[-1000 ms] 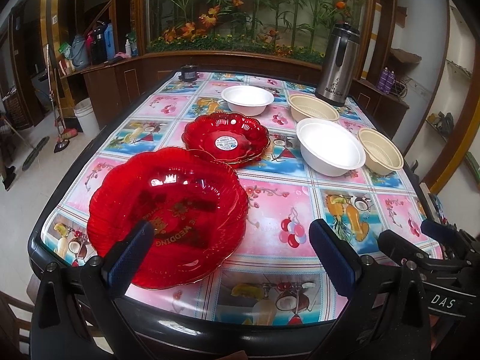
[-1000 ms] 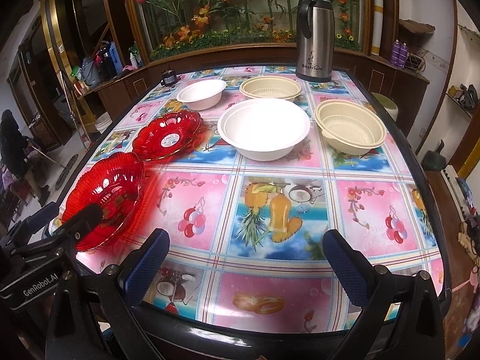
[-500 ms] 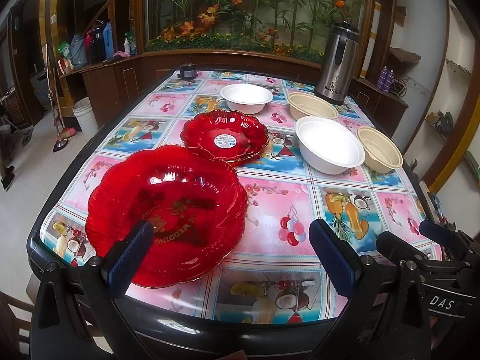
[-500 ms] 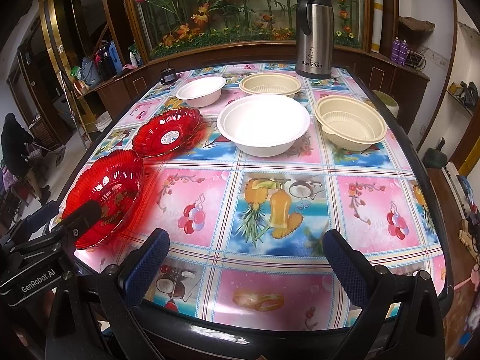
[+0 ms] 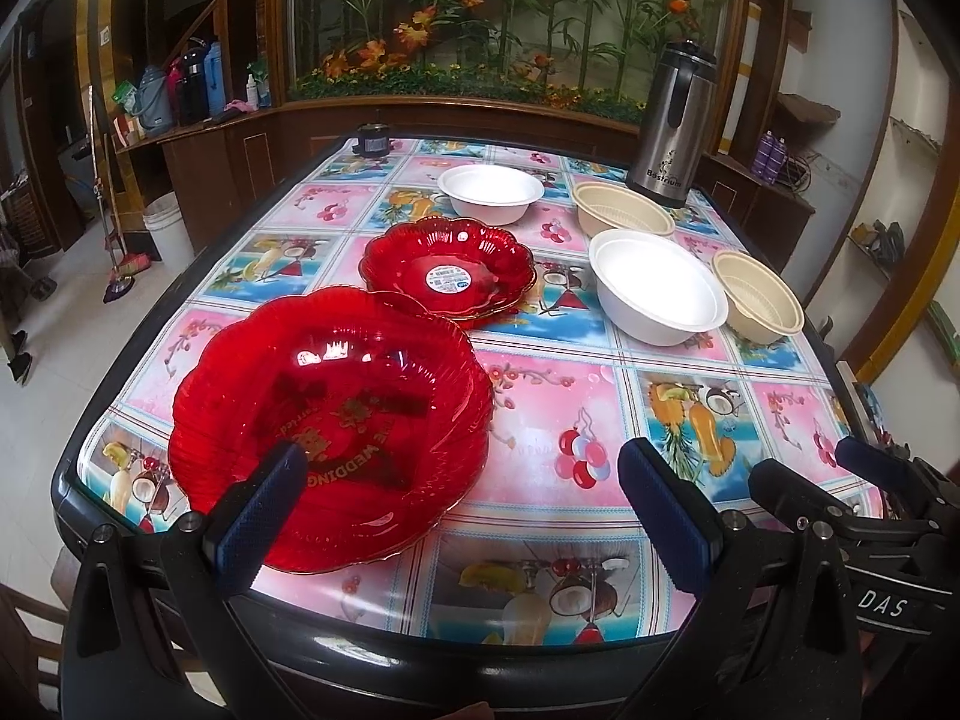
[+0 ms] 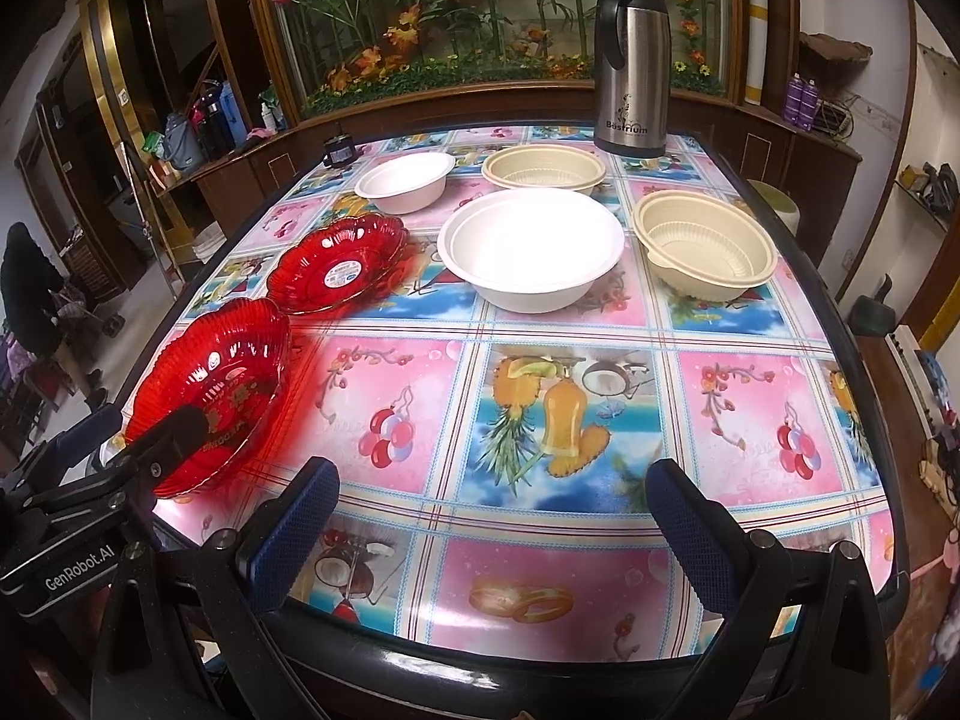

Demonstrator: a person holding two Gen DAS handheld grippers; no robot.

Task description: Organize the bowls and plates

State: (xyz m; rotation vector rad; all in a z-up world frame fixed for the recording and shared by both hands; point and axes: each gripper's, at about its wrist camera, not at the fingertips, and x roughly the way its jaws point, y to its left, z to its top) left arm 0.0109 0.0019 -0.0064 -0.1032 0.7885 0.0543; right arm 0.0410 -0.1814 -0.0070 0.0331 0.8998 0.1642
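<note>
Nothing's really moved: both claws still gape wide, gripping nothing, at the table's [image 6: 576, 408] near edge. Left claw [image 5: 462, 510] hovers by the big red plate [image 5: 336, 396]; right claw [image 6: 492, 525] faces the white bowls [image 6: 531, 255] farther back.

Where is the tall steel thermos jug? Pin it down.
The tall steel thermos jug stands at the table's far right corner in the right wrist view, just behind the farther ribbed cream plastic bowl, in front of the flower display.

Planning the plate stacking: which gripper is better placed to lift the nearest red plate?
Left. The left gripper sits right at the large red scalloped plastic plate, jaws open; the right gripper faces bare tablecloth.
</note>
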